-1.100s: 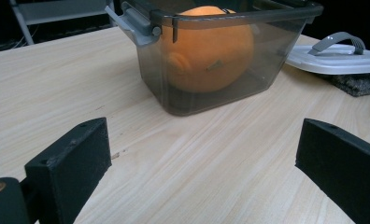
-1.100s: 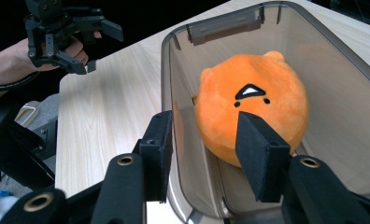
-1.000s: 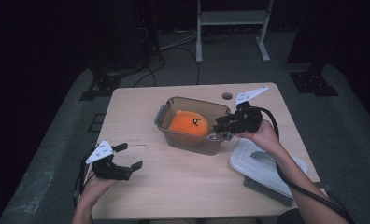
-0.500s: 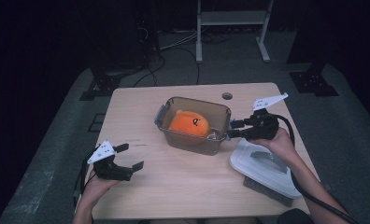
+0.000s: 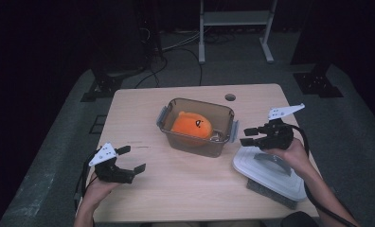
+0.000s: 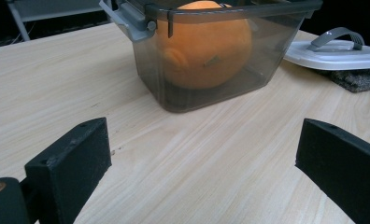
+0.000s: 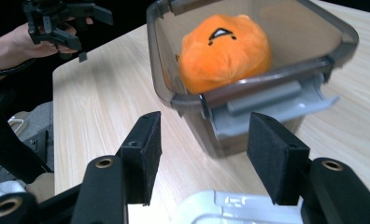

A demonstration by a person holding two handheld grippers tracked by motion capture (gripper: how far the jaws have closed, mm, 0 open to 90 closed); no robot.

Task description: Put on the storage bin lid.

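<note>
A clear grey container (image 5: 195, 147) stands mid-table with an orange plush toy (image 5: 191, 126) inside. Its white lid (image 5: 266, 172) lies to the right on a dark pad (image 5: 271, 196). My right gripper (image 5: 245, 135) hovers open over the lid's near end, just right of the container; in the right gripper view the jaws (image 7: 202, 149) frame the grey side latch (image 7: 267, 109) and the plush (image 7: 225, 51) without touching. My left gripper (image 5: 135, 158) is open and empty at the front left, well short of the container (image 6: 267, 56).
The wooden table (image 5: 138, 113) has a round cable hole (image 5: 230, 97) behind the container. Dark floor, cables and a metal stand (image 5: 235, 28) lie beyond the far edge. The lid (image 6: 332, 49) with its grey handle sits low at the right.
My right gripper has drawn back from the container's right rim, down and to the right, and now sits over the lid. The left gripper has stayed put.
</note>
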